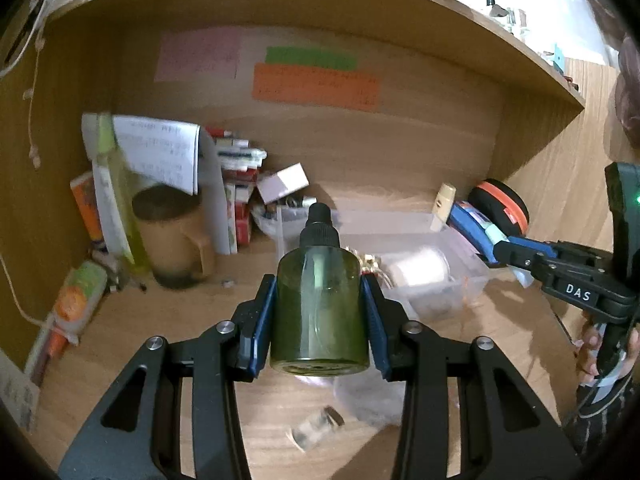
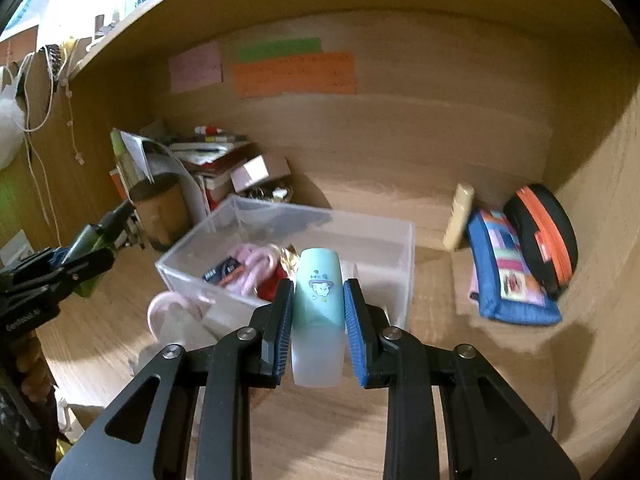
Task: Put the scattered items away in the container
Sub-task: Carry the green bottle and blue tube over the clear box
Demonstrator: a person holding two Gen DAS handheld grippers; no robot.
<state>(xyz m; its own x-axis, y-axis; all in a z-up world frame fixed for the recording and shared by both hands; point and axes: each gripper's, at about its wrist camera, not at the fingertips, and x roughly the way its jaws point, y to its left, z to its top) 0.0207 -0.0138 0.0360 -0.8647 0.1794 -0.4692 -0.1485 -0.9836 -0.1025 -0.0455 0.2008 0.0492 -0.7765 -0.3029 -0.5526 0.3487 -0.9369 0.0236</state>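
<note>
Left hand-held gripper (image 1: 320,320) is clenched on a green spray bottle (image 1: 320,304), translucent, black-capped, nozzle toward twelve o'clock, raised over the desk (image 1: 168,320); we should carry it level over the clear container (image 1: 452,276) at one o'clock and release low inside. From the right wrist, our right hand-held gripper (image 2: 318,334) grips a mint tube (image 2: 320,292) with a cartoon print and a frosted cap, just before the container's (image 2: 288,216) near wall at twelve o'clock; we should clear that rim first.
</note>
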